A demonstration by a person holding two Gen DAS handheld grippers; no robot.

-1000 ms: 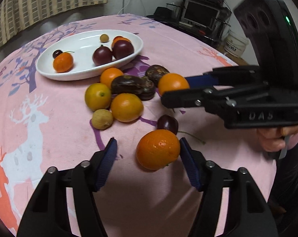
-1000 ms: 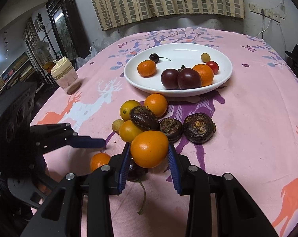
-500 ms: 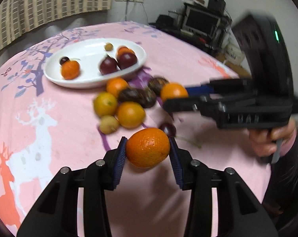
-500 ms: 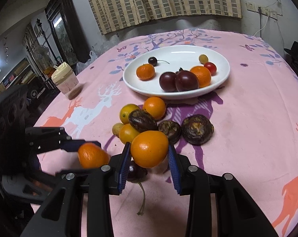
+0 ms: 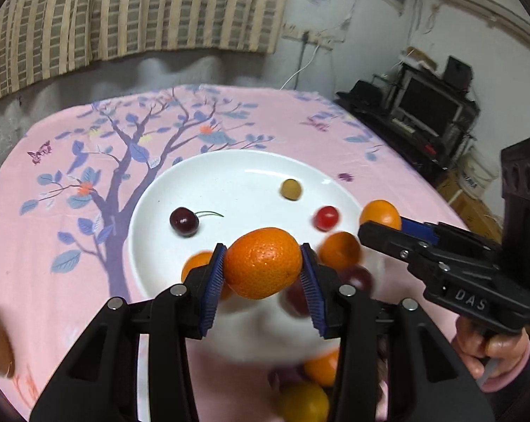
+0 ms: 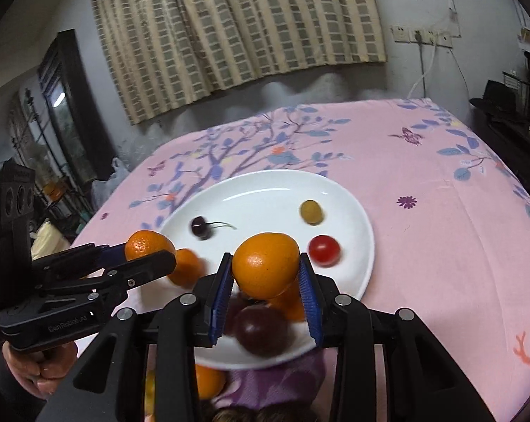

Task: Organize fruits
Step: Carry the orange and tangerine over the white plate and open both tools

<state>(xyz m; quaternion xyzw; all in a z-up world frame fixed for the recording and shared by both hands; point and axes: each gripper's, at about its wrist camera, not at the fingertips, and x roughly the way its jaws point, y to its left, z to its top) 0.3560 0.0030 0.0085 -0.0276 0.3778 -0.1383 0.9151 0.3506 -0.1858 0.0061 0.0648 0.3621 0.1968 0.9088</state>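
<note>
The left claw [image 5: 263, 263] is gripping a mandarin [image 5: 261, 262] above the white plate [image 5: 230, 172]; the right claw [image 6: 265, 269] is clamping an orange [image 6: 265, 269] over its near side.

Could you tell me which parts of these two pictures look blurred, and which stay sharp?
Left wrist view: the orange in the left claw is sharp; the plums and fruit below it smear, and the fisheye bends the curtain. Right wrist view: the held orange is crisp, while the cherry and white plate are softly motion-blurred.
</note>
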